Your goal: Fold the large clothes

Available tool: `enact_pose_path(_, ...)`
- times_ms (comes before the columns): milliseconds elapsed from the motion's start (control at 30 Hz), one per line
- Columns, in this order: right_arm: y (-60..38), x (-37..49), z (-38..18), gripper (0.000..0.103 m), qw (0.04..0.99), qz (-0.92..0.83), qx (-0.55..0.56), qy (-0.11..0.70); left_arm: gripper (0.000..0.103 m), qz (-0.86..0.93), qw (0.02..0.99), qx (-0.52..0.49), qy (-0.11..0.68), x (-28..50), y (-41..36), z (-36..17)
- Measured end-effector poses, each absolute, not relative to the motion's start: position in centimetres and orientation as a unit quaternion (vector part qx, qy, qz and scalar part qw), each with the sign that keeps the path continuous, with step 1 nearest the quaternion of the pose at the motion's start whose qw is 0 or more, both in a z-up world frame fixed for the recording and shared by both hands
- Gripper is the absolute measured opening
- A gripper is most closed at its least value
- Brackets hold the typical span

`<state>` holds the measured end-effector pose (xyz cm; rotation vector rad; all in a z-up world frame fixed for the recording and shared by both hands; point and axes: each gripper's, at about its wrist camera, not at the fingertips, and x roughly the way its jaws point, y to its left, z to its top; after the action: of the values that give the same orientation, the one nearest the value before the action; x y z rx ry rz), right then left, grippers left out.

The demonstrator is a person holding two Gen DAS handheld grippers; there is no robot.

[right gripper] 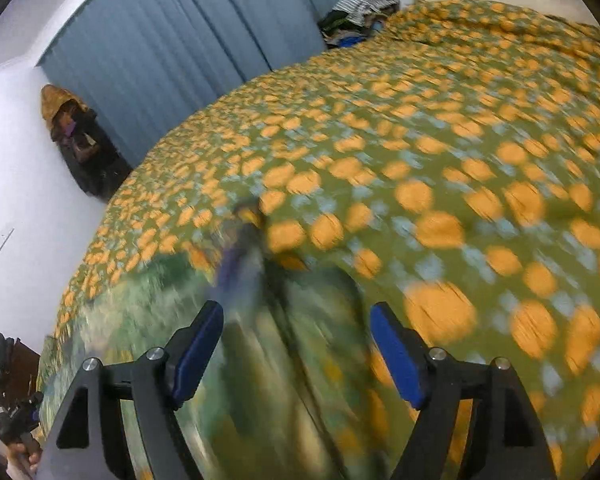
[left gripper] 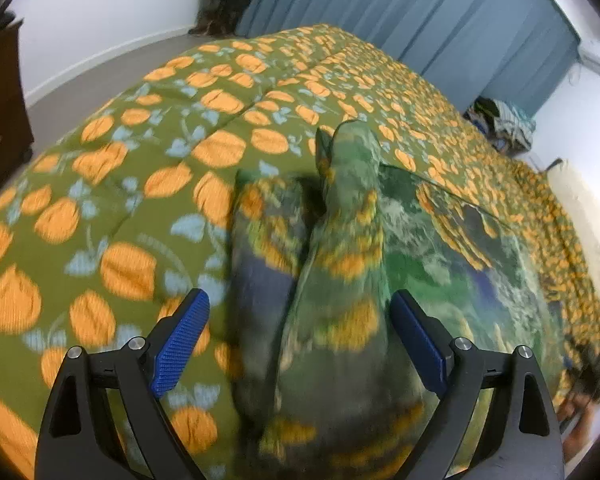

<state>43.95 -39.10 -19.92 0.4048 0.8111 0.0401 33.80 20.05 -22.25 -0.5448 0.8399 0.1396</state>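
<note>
Both grippers spread wide, nothing pinched. Left gripper (left gripper: 300, 340): blue pads apart, a raised fold of the garment (left gripper: 340, 280) stands up between them, cloth not pressed by either pad as far as the blur allows. The garment is green with orange and blue print, lying on the bed (left gripper: 100, 200), which has a green cover with orange pumpkin-like shapes and pale blue leaves; the rest of it spreads flat to the right of the fold. Right gripper (right gripper: 296, 350): pads apart too, over a rumpled ridge of the same garment (right gripper: 260, 340) at the bed's near edge, heavy motion blur. Blue curtain (right gripper: 160, 40) behind the bed, a pile of clothes (right gripper: 360, 8) at its far corner.
</note>
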Motion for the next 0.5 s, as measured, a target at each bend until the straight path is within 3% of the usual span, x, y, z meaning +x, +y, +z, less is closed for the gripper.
enact_pose_path(233,-41.5,36.4,-22.5,0.078,0.888,-0.001,0.243,0.389,0.093,0.078,0.879,-0.247,0.399,32.2,19.2,-21.2)
enact_pose_path(500,-41.4,36.0,-22.9,0.078,0.891,0.011,0.249,0.38,0.093,0.09,0.872,-0.263,0.402,30.4,18.8,-22.0)
